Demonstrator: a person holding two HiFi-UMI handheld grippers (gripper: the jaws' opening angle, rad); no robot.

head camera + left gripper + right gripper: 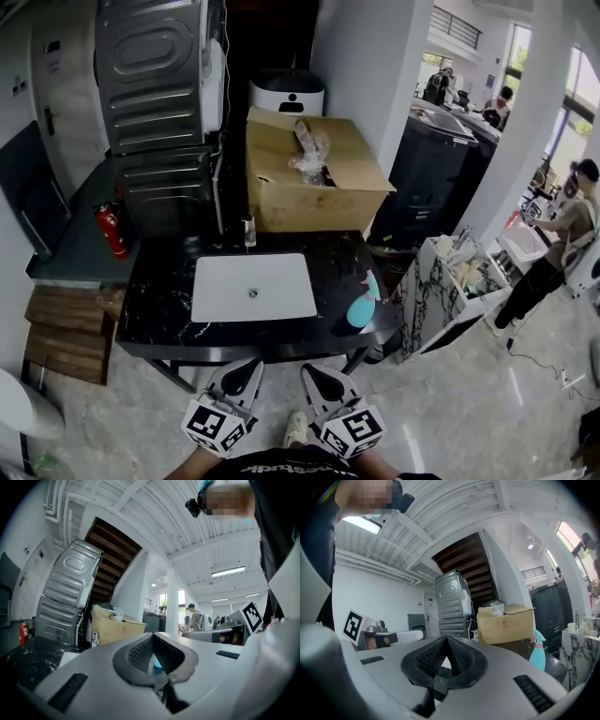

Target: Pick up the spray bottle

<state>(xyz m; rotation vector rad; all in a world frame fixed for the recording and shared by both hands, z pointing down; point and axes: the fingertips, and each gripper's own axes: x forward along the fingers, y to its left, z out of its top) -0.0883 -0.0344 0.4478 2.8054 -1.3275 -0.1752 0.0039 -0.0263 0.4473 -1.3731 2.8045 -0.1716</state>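
L jaws: left gripper (153, 637) is seen clenched, pads met at the tips, nothing clamped. A narrow slit is left behind the tips.
R jaws: right gripper (447, 639) is likewise pressed shut and empty.
Cut off: in head view the handles and the holder's hands are cropped by the lower edge. Only the jaw bodies and marker cubes (214, 427) are shown.
Hidden, L side: in left gripper view the spray bottle is reduced to a teal sliver in the slit between the pads, the rest masked by the gripper body.
Hidden, R side: in right gripper view the bottle's base is covered by the gripper body; print on it can't be made out.
Bottle: spray bottle (364, 302), teal w/ a pink band at the neck, is stood upright near the right front edge of the counter (159, 309). It is placed ahead and right of both jaws, well apart, nearer the R jaws.
Mid: a white sink (225, 291) is set in the black marbled counter, ahead of the L jaws, left of the bottle.
Beyond: a faucet (249, 232) and a cardboard box (319, 197) are set behind the sink.
Far: a fire extinguisher (112, 232) is seen far left of the jaws, a person (562, 244) far right.
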